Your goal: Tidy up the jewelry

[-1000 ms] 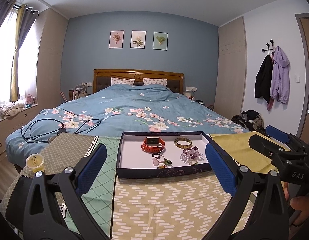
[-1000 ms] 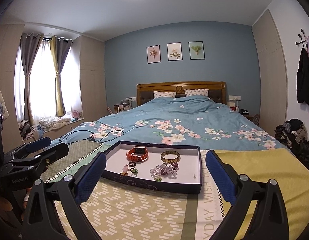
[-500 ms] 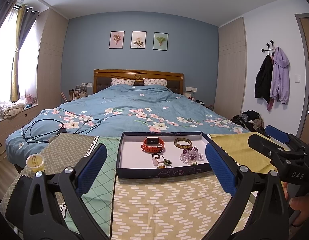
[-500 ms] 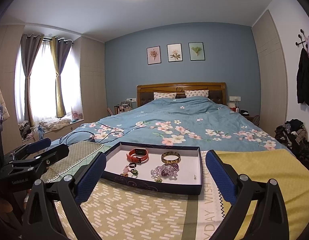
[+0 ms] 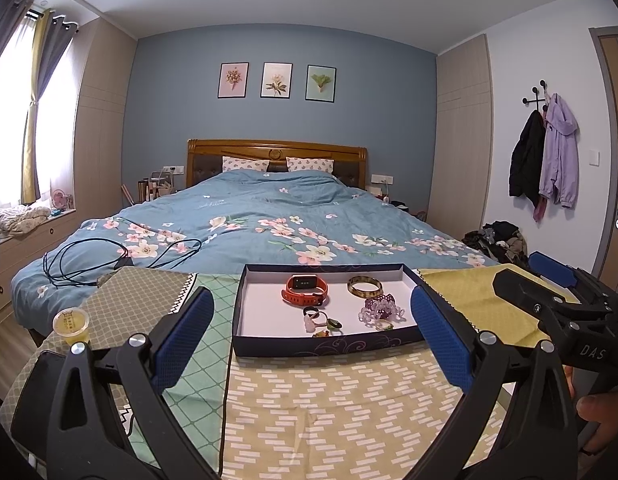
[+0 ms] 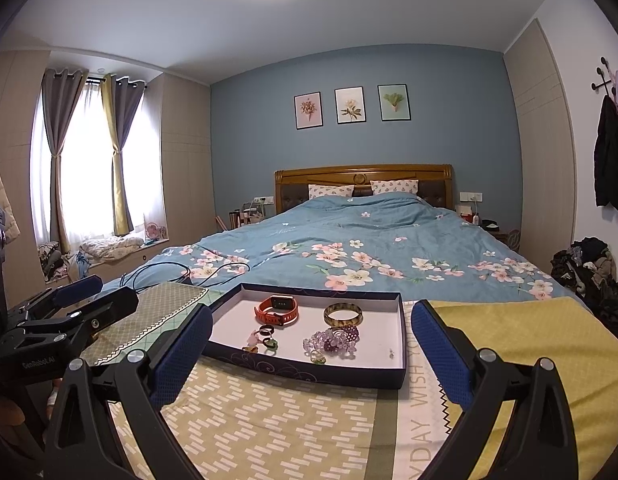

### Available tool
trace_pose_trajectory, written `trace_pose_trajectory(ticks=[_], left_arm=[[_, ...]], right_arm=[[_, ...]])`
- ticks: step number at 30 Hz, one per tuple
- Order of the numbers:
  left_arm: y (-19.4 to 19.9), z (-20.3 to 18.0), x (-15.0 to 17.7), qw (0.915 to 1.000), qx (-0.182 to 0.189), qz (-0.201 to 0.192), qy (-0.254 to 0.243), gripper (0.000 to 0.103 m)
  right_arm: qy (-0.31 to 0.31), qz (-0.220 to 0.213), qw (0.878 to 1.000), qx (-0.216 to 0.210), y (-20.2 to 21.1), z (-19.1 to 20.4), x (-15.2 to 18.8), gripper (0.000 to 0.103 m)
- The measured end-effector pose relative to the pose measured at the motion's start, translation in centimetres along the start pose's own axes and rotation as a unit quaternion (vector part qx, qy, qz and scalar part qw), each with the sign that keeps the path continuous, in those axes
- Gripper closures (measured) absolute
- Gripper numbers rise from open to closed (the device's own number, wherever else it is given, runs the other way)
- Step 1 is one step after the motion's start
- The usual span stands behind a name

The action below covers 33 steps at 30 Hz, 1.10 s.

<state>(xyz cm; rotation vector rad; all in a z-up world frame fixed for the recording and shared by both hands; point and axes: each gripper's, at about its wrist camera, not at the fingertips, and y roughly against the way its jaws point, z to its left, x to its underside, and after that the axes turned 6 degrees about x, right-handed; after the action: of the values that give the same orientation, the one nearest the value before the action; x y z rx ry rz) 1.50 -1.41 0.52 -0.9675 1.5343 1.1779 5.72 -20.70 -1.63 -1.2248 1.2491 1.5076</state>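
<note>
A shallow dark blue box (image 5: 325, 347) (image 6: 305, 374) with a white floor sits on patterned cloths at the foot of the bed. Inside lie an orange smartwatch (image 5: 305, 289) (image 6: 277, 310), a gold bangle (image 5: 364, 286) (image 6: 342, 314), a purple bead bracelet (image 5: 380, 307) (image 6: 333, 339) and several small rings (image 5: 320, 320) (image 6: 265, 338). My left gripper (image 5: 311, 336) hovers just short of the box's near wall, open and empty. My right gripper (image 6: 311, 344) hovers over the box's near side, open and empty too. Each gripper shows at the edge of the other's view.
A yellow-lidded cup (image 5: 71, 324) stands on the grey cloth at the left. A dark cable (image 5: 109, 256) lies coiled on the blue floral duvet (image 5: 269, 224). A yellow cloth (image 6: 521, 344) covers the right side. Clothes lie piled on the floor at the right (image 6: 589, 272).
The right gripper has eased slightly forward and down, so the box sits a little lower in its view. The left gripper has hardly moved.
</note>
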Motion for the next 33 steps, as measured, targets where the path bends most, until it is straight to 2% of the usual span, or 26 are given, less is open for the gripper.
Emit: trace_pose_trajectory(ticks=[33], left_arm=[[-0.01, -0.16, -0.03, 1.0, 0.0, -0.002, -0.001, 0.006]], right_arm=[[-0.006, -0.001, 1.0, -0.005, -0.4, -0.25, 0.21, 0.007]])
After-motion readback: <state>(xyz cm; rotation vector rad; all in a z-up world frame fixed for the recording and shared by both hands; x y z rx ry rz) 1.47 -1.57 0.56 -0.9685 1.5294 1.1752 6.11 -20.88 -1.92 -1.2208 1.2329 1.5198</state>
